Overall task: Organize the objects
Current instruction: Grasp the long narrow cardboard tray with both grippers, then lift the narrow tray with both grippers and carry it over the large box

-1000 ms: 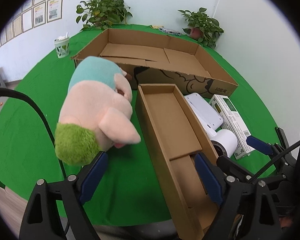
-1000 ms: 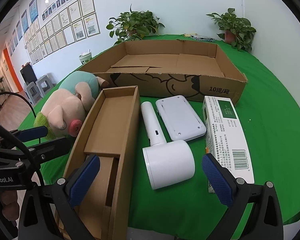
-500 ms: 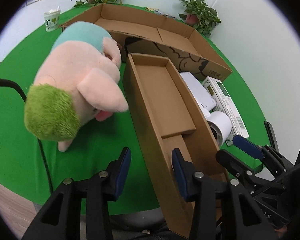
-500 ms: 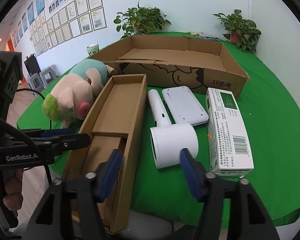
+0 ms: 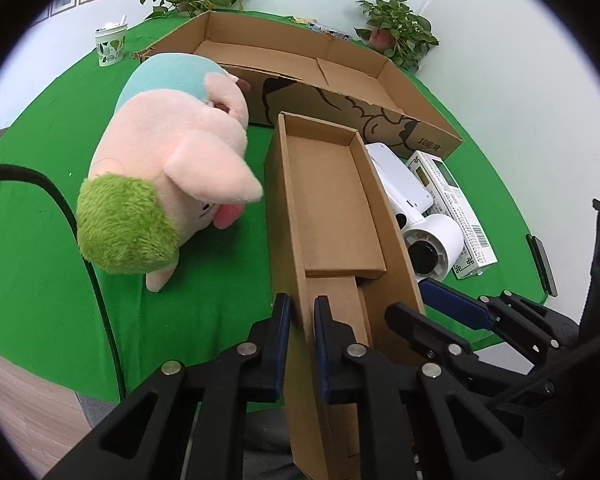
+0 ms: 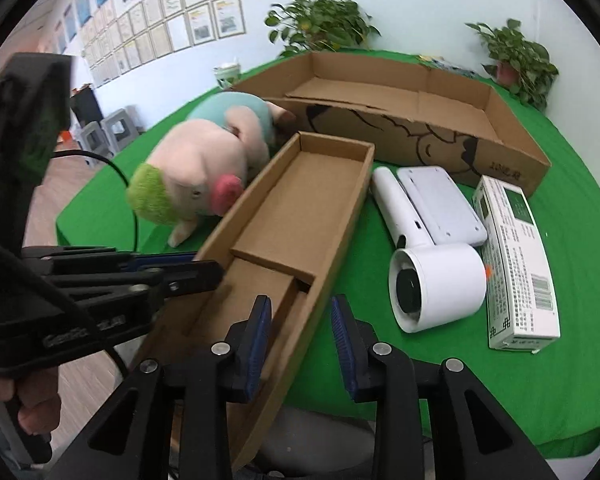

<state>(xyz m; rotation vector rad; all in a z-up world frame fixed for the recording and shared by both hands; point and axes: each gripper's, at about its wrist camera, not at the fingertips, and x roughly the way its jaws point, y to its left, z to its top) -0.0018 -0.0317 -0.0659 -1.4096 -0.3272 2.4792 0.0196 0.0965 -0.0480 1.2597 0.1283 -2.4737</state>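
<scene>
A round table under a green cloth [image 6: 540, 216] stands in a bright room with potted plants [image 6: 320, 24] at the back wall and framed sheets [image 6: 160, 36] hung in rows. The left gripper [image 5: 300, 344] is clamped on the left long wall of the narrow cardboard tray [image 5: 332, 192], its blue pads pressed to either face of the board near the tray's near end. The right gripper [image 6: 300, 344] straddles the tray's right long wall; its jaws have just been closing with that wall between them, and the fisheye edge blur makes it hard to say whether both pads already press on it, though a slight gap seems to remain beside the right one. The tray's near end overhangs the table edge. Just left of it lies a plush pig [image 5: 168, 168] with a green tuft, touching the tray's side. To its right lie a white hair dryer [image 6: 432, 280], a white flat device [image 6: 436, 200] and a printed carton [image 6: 516, 256]. Behind them all sits a large shallow cardboard box [image 6: 400, 112], and a paper cup [image 5: 110, 44] stands farther back
</scene>
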